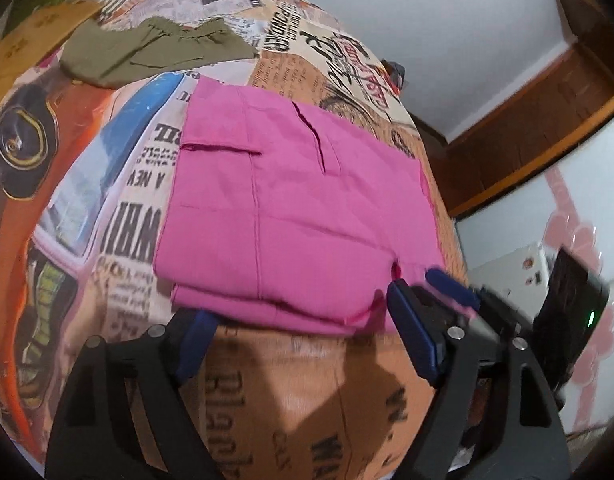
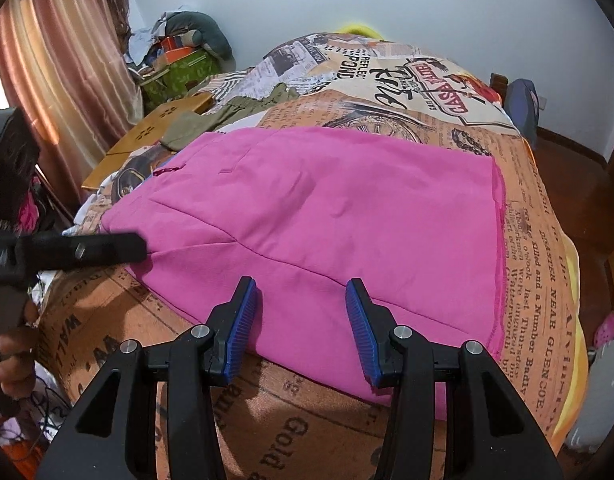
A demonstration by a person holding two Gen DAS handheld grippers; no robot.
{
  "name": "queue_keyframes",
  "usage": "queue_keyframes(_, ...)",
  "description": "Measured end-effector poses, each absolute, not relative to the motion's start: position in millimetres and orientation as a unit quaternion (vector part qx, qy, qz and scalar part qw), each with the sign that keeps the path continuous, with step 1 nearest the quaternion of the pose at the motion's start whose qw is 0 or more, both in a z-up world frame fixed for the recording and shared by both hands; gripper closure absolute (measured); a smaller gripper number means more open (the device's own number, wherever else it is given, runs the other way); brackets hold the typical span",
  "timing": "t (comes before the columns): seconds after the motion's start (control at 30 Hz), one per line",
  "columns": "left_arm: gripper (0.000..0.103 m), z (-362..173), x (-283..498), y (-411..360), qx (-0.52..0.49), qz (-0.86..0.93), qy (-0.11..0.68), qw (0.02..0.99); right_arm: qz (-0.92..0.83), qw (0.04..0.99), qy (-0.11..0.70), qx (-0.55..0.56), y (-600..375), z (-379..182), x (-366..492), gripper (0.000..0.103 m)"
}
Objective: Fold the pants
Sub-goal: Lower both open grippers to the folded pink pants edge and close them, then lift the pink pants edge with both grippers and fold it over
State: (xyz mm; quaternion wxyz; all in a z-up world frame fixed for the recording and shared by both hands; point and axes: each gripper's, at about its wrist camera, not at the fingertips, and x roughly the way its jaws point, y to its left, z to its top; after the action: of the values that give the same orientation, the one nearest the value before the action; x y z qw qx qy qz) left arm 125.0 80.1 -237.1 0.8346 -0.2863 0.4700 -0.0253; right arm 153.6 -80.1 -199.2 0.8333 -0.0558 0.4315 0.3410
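We take this for a home bedroom. A bed (image 2: 527, 216) with a newspaper-print cover fills the frame; pink curtains (image 2: 55, 72) hang at upper left, a heap of bags and clothes (image 2: 179, 52) sits in the far corner, and dark wood skirting (image 1: 527, 128) edges pale walls.
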Motion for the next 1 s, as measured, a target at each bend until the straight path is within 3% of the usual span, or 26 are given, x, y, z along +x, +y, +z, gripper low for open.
queue_keyframes(0.07, 0.022, -238, 131, 88, -0.31, -0.019, 0.466, 0.828, 0.343, 0.832, 0.433, -0.05, -81, -200, 154, 0.06)
queue_keyframes(0.13, 0.029, -239, 138, 93, -0.324, -0.01, 0.466, 0.823, 0.343, 0.832, 0.433, -0.046, -83, -200, 154, 0.06)
queue_keyframes(0.3, 0.074, -239, 151, 94, -0.294, 0.006, 0.478, 0.827, 0.339, 0.831, 0.439, -0.039, -84, -200, 157, 0.054)
queue_keyframes(0.5, 0.08, -222, 144, 83, -0.222, 0.028, 0.453, 0.863, 0.334, 0.827, 0.452, -0.031, -83, -190, 165, 0.053)
queue_keyframes(1.0, 0.083, -176, 74, 135, -0.126, 0.124, 0.383, 0.907, 0.437, 0.771, 0.457, -0.08, 21, -185, 130, 0.053)
